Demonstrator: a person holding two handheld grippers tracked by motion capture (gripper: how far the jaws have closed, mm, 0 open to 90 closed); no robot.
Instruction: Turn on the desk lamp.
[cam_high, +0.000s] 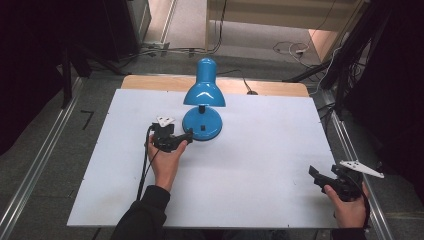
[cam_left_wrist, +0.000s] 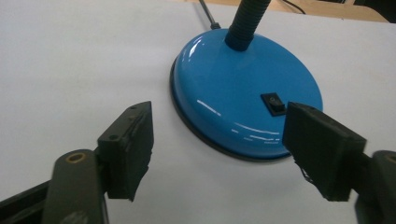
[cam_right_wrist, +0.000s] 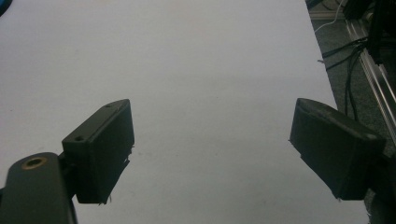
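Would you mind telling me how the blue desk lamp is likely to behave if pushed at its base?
The lamp would probably slide rather than tip: its base is wide and low. The glossy dome may let the left gripper slip. The ribbed neck looks flexible, so the shade might wobble.

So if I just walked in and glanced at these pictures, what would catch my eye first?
Most likely the glossy blue metal desk lamp, standing toward the far middle of the white table board. Next, the left hand-held gripper, jaws open, right in front of the lamp's round base, near its small black rocker switch. The right hand-held gripper sits open over bare board at the near right corner.
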